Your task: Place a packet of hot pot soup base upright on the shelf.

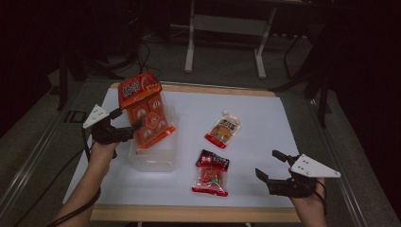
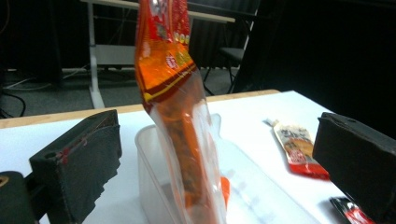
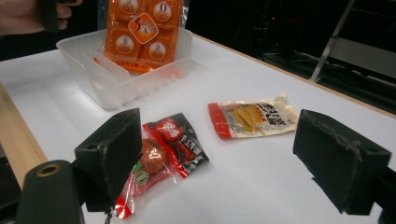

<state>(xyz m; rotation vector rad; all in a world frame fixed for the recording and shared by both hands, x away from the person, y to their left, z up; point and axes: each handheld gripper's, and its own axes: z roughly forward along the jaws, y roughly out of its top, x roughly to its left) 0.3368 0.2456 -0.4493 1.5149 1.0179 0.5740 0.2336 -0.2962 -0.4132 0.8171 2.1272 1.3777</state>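
A tall orange snack bag (image 1: pixel 145 111) stands tilted in a clear plastic tub (image 1: pixel 153 160) at the table's left. My left gripper (image 1: pixel 126 124) is beside the bag's left edge, open; in the left gripper view the bag (image 2: pixel 180 116) rises between the wide-apart jaws without touching them. A red and black snack packet (image 1: pixel 212 172) lies mid-table, and a pale pouch (image 1: pixel 223 129) lies beyond it. My right gripper (image 1: pixel 273 165) is open near the front right, nothing between its jaws; it faces the red packet (image 3: pixel 163 156) and the pouch (image 3: pixel 252 119).
The white table top (image 1: pixel 265 123) has a wooden front edge (image 1: pixel 189 213). Dark floor, cables and a white table frame (image 1: pixel 226 28) lie beyond the far edge. The tub (image 3: pixel 116 74) has an inner divider.
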